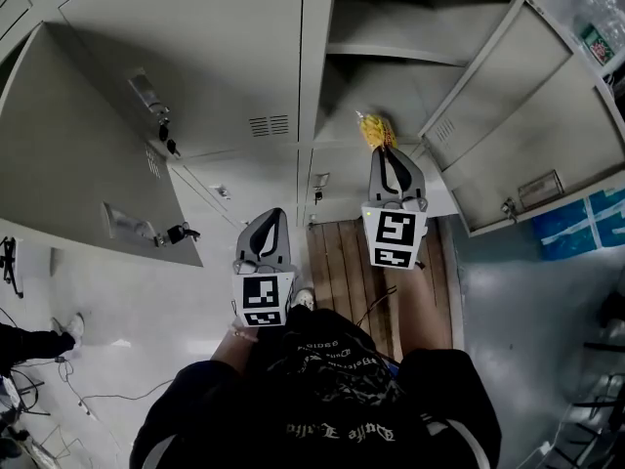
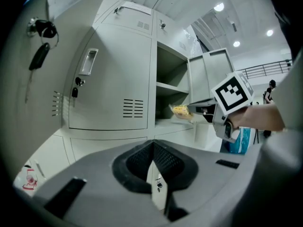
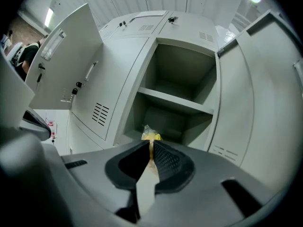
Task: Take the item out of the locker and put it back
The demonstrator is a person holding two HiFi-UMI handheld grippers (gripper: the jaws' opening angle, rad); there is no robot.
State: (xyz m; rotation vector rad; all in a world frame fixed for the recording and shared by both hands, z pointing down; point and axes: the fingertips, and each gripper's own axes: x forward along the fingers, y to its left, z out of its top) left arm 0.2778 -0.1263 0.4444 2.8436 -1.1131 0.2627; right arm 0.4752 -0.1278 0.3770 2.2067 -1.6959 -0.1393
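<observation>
Head view: right tool (image 1: 383,150) pinched shut on one edge of a yellow packet (image 1: 372,128), held at the mouth of the open locker (image 1: 391,91). Left gripper view: left tool (image 2: 154,167) closed, empty, well apart from the packet. Right gripper view: packet thin and crinkled; probably light, soft and slippery, best gripped by its sealed edge.

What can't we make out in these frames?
- Print and contents of the yellow packet: the right gripper covers most of it in its own view, and it is too small in the head view.
- Floor of the lower compartment: it is behind the gripper body in the right gripper view.
- Tags on the keys: they are too small in the left gripper view.
</observation>
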